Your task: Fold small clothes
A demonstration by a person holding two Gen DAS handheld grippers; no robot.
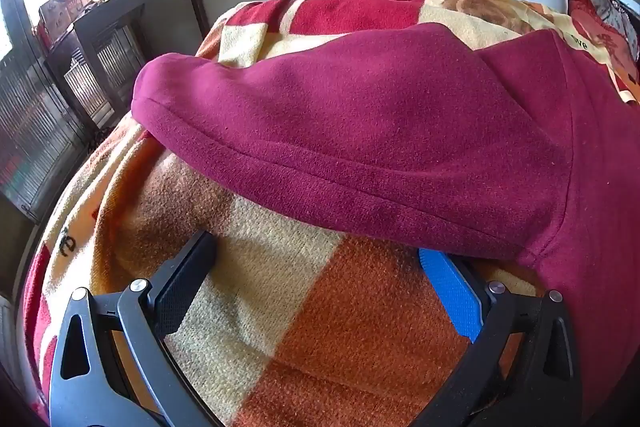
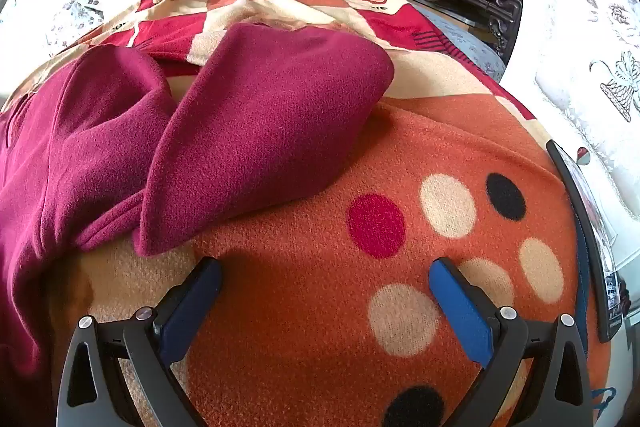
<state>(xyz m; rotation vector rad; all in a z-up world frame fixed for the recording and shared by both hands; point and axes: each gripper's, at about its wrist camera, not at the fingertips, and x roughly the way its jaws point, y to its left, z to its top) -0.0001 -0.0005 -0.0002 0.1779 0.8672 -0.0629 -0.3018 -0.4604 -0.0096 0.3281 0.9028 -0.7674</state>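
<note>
Maroon garment (image 1: 400, 131) lies spread on blanket (image 1: 320, 327) covering the bed, one sleeve toward the L edge, other toward the R. Left gripper (image 1: 320, 259) wide open w/ nothing between fingers, right pad tip just at sleeve hem. Right gripper (image 2: 324, 275) also wide open, empty, over spotted blanket near sleeve end.
</note>
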